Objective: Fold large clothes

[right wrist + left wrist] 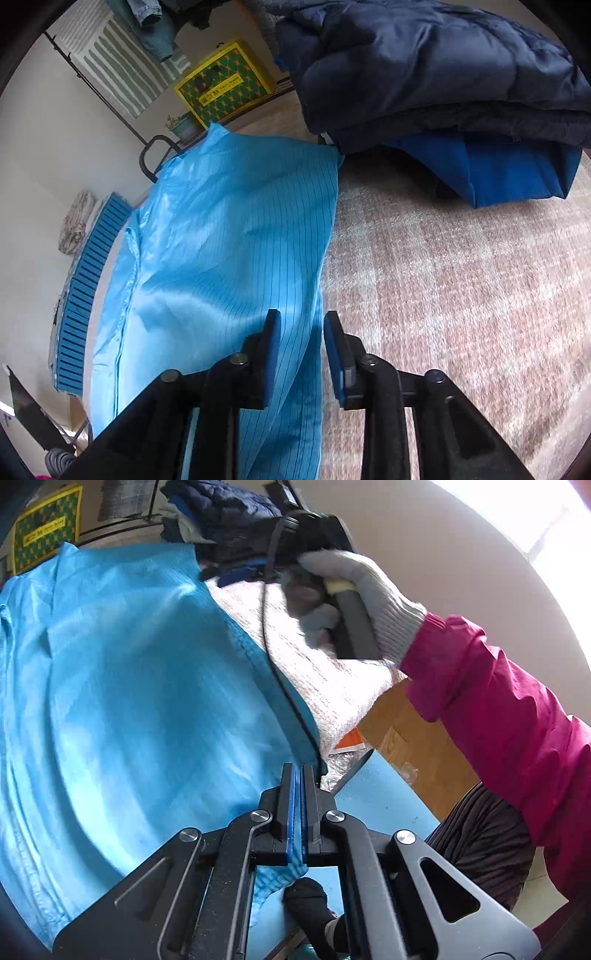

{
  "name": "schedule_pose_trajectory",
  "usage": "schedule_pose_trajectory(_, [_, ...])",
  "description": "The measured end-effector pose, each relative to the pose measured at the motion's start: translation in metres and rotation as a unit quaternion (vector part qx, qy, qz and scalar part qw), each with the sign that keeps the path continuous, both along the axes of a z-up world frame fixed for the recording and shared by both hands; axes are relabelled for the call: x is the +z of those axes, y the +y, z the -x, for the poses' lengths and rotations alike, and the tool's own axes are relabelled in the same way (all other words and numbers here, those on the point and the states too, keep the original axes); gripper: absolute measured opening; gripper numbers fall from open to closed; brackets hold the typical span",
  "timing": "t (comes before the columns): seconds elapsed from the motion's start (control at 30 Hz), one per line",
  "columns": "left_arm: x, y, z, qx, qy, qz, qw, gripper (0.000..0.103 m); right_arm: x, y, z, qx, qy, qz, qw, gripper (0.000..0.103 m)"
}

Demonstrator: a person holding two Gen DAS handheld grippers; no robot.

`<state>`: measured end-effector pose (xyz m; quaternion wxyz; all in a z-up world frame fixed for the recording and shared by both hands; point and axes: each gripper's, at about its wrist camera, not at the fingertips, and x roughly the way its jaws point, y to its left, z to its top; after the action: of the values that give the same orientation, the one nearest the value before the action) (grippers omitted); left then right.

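A large light blue garment (129, 701) lies spread on a pale woven table cover (325, 672); it also shows in the right wrist view (229, 240) with thin dark stripes. My left gripper (298, 775) is shut, its blue pads pressed together at the garment's near right corner; cloth bunches below the jaws, so it seems shut on that edge. My right gripper (301, 321) is open, hovering just above the garment's right edge, which runs between its fingers. The gloved hand holding the right gripper (317, 542) shows at the far right in the left wrist view.
A folded dark navy jacket (424, 66) on blue clothing (509, 170) sits at the far side of the table cover (461, 295). A yellow and green box (225, 88) and a blue slatted crate (88, 288) stand beyond. A cardboard box (417, 738) is below the table edge.
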<state>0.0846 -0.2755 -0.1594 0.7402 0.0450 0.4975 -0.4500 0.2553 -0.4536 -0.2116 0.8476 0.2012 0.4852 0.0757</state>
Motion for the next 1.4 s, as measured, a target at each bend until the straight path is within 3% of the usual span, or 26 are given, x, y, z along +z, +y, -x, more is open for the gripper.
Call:
schedule_pose_trajectory(0.13, [0.005, 0.047, -0.021, 0.063, -0.016, -0.003, 0.9979, 0.000, 0.023, -0.003, 0.060, 0.026, -0.008, -0.037, 0.999, 0.031])
schedule_pose_trajectory(0.2, [-0.004, 0.066, -0.038, 0.099, -0.001, -0.006, 0.9951, 0.000, 0.027, 0.004, 0.096, 0.042, -0.003, -0.067, 0.997, 0.034])
schedule_pose_trajectory(0.37, [-0.037, 0.083, -0.066, 0.138, 0.042, -0.015, 0.9895, 0.000, 0.000, 0.040, 0.168, 0.070, 0.043, -0.102, 0.991, 0.034])
schedule_pose_trajectory(0.47, [-0.052, 0.079, -0.067, 0.136, 0.048, -0.030, 0.9891, 0.000, -0.017, 0.060, 0.181, 0.087, 0.064, -0.098, 0.989, 0.033])
schedule_pose_trajectory(0.53, [-0.056, 0.071, -0.063, 0.131, 0.044, -0.039, 0.9897, 0.000, -0.024, 0.070, 0.181, 0.094, 0.068, -0.085, 0.990, 0.021])
schedule_pose_trajectory(0.57, [-0.056, 0.068, -0.060, 0.127, 0.042, -0.041, 0.9902, 0.000, -0.026, 0.073, 0.180, 0.093, 0.069, -0.086, 0.990, 0.006])
schedule_pose_trajectory(0.6, [-0.055, 0.065, -0.059, 0.125, 0.036, -0.042, 0.9906, 0.000, -0.026, 0.073, 0.179, 0.088, 0.068, -0.087, 0.990, 0.000])
schedule_pose_trajectory(0.8, [-0.054, 0.048, -0.048, 0.107, 0.014, -0.053, 0.9928, 0.000, -0.007, 0.060, 0.195, 0.056, 0.050, -0.068, 0.995, 0.000])
schedule_pose_trajectory(0.93, [-0.055, 0.041, -0.046, 0.102, 0.005, -0.062, 0.9929, 0.000, -0.012, 0.043, 0.203, 0.027, 0.060, -0.046, 0.997, 0.000])
schedule_pose_trajectory(1.03, [-0.041, 0.036, -0.047, 0.102, -0.005, -0.047, 0.9937, 0.000, -0.012, 0.038, 0.202, 0.029, 0.058, -0.061, 0.996, 0.006])
schedule_pose_trajectory(1.1, [-0.028, 0.031, -0.047, 0.099, -0.015, -0.029, 0.9946, 0.000, -0.004, 0.028, 0.209, 0.015, 0.035, -0.048, 0.998, 0.051])
schedule_pose_trajectory(1.13, [-0.023, 0.026, -0.048, 0.097, -0.021, -0.023, 0.9949, 0.000, -0.001, 0.022, 0.211, 0.001, 0.025, -0.046, 0.999, 0.058])
schedule_pose_trajectory(1.3, [-0.021, -0.013, -0.069, 0.090, -0.008, 0.002, 0.9959, 0.000, -0.020, -0.001, 0.212, -0.032, 0.036, -0.103, 0.994, 0.057])
schedule_pose_trajectory(1.4, [-0.029, -0.040, -0.082, 0.081, -0.015, -0.003, 0.9966, 0.000, -0.030, 0.010, 0.208, -0.034, 0.029, -0.128, 0.991, 0.056])
